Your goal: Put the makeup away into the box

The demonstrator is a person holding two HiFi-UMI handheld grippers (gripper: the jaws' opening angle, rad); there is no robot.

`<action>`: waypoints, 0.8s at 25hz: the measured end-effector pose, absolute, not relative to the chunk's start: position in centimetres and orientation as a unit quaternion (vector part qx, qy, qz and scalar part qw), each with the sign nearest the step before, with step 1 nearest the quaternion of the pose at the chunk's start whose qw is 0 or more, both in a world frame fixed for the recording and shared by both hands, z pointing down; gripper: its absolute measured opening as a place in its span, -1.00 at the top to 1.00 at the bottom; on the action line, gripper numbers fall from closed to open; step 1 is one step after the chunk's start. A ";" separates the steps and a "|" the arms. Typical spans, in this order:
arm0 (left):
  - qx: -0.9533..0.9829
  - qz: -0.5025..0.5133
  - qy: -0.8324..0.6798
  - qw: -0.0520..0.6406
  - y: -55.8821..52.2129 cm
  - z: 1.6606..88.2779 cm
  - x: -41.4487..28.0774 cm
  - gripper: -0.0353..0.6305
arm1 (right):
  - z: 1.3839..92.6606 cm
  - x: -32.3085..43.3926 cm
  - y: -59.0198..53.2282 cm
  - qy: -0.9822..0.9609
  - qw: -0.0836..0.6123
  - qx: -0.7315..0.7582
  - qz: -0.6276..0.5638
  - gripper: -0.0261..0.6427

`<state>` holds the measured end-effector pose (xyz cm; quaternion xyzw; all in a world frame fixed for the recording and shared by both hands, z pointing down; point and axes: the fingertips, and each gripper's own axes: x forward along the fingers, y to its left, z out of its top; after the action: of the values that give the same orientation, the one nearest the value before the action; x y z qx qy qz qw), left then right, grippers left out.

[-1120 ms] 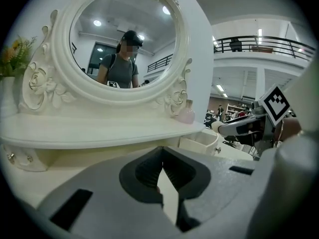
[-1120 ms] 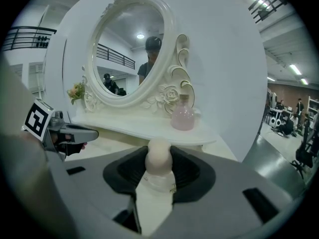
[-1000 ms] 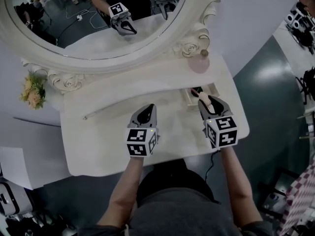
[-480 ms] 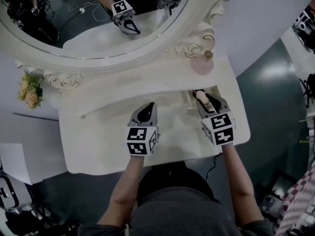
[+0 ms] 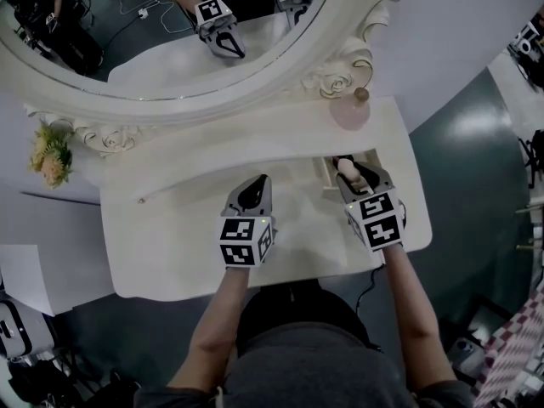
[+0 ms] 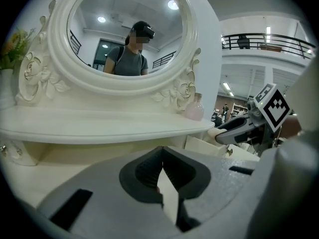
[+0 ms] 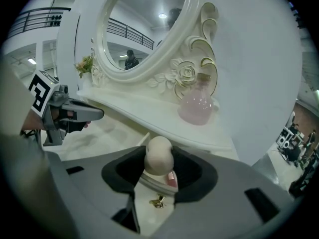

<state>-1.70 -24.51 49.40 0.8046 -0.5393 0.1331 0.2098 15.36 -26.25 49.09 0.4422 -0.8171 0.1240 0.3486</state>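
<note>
A beige egg-shaped makeup sponge (image 7: 158,156) sits between the pads of my right gripper (image 7: 160,176), touching both, while the jaws are opening. It hangs just above the open cream box (image 7: 149,184), which has a pink item and a small gold clasp inside. In the head view the right gripper (image 5: 354,177) and the sponge (image 5: 347,171) are over the box (image 5: 326,169) at the table's right end. My left gripper (image 5: 254,195) hovers over the middle of the table, shut with nothing in it; its jaws meet at the tip in the left gripper view (image 6: 162,169).
A pink perfume bottle (image 5: 348,110) stands on the shelf behind the box, below the ornate oval mirror frame (image 5: 212,100). A thin stick (image 5: 170,192) lies on the table at the left. Flowers (image 5: 51,153) sit at the far left. The table's edge (image 5: 421,228) is close to the right gripper.
The right gripper has sunk a little towards the box with the sponge and rolled slightly. The left gripper has stayed where it was.
</note>
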 end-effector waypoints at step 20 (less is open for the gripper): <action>0.800 0.136 -0.544 0.213 -24.4 49.6 -2.1 0.88 | 49.6 15.7 -26.7 -0.814 0.337 0.450 0.147 0.33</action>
<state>-2.08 -24.36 49.61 0.8001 -0.5441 0.1359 0.2130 15.71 -26.70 49.64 0.4500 -0.8138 0.1474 0.3368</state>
